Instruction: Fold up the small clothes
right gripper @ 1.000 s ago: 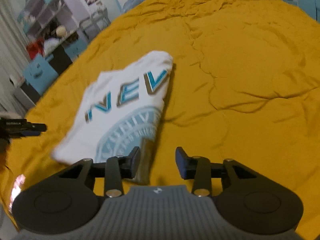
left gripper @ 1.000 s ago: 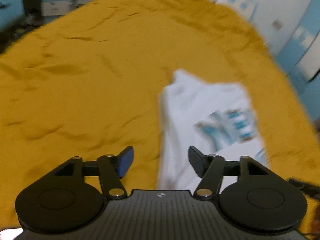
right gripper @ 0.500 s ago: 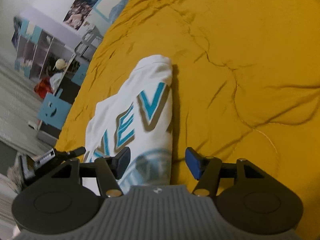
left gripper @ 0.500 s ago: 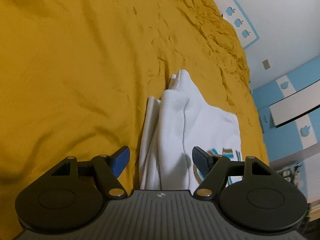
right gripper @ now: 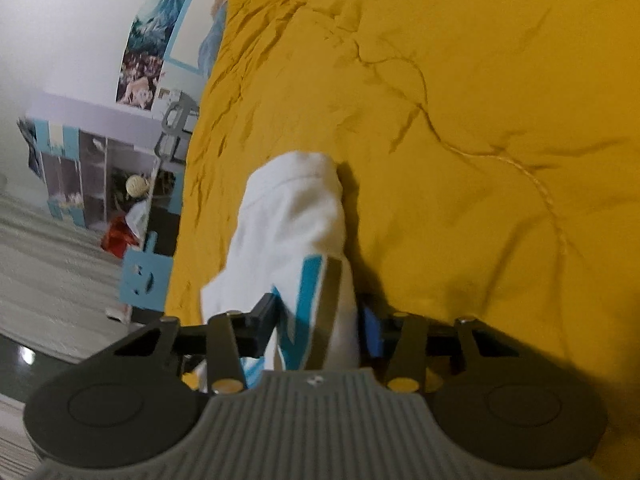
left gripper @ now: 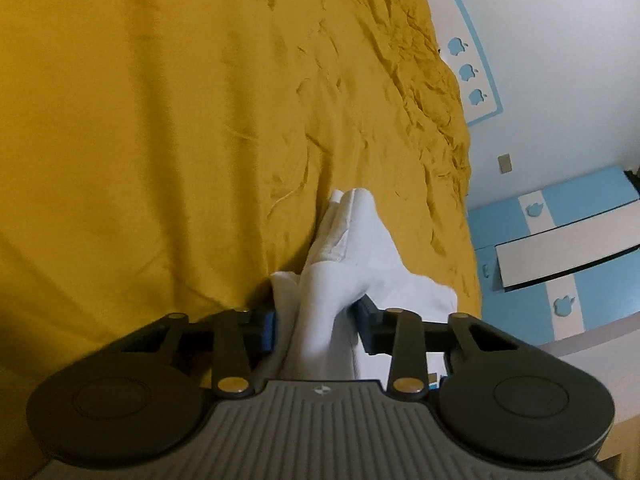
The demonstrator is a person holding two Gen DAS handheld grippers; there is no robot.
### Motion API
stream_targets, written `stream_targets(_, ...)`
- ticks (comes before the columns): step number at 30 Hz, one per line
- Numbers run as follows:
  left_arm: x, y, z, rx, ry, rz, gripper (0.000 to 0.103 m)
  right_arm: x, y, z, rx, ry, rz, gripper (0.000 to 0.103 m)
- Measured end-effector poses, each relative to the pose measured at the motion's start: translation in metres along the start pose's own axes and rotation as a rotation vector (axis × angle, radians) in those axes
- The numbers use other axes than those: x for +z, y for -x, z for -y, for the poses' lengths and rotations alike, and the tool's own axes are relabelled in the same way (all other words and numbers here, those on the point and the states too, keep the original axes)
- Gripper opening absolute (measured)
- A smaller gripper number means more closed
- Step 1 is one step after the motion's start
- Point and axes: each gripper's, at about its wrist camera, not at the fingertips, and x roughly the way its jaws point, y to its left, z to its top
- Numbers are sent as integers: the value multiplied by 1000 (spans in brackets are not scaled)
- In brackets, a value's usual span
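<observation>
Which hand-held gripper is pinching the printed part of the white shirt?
The right hand-held gripper: blue lettering on the white shirt sits between its fingers. The left hand-held gripper holds plain white cloth.

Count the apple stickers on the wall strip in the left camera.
3, stacked along the blue-edged strip: top apple, middle apple, bottom apple. More may lie beyond the frame edge.

From my right wrist view, the white shirt (right gripper: pixel 292 232) carries large teal lettering with grey shadow, but only a V-like stroke shows between the fingers, so I cannot read a word. My left wrist view shows no legible text.
</observation>
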Motion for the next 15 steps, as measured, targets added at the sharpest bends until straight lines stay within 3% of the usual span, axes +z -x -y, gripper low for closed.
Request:
stream_targets(4,-3,6,6,13,-17,33,28,8,-10,2,6,-26,0,20)
stream_targets(7,-9,17,24,29,-73,75,23,6,-3,-5,7,15,15,11)
stream_targets(15,-41,79,94,24,-269,236,21,-9,47,-76,42,220,101,9)
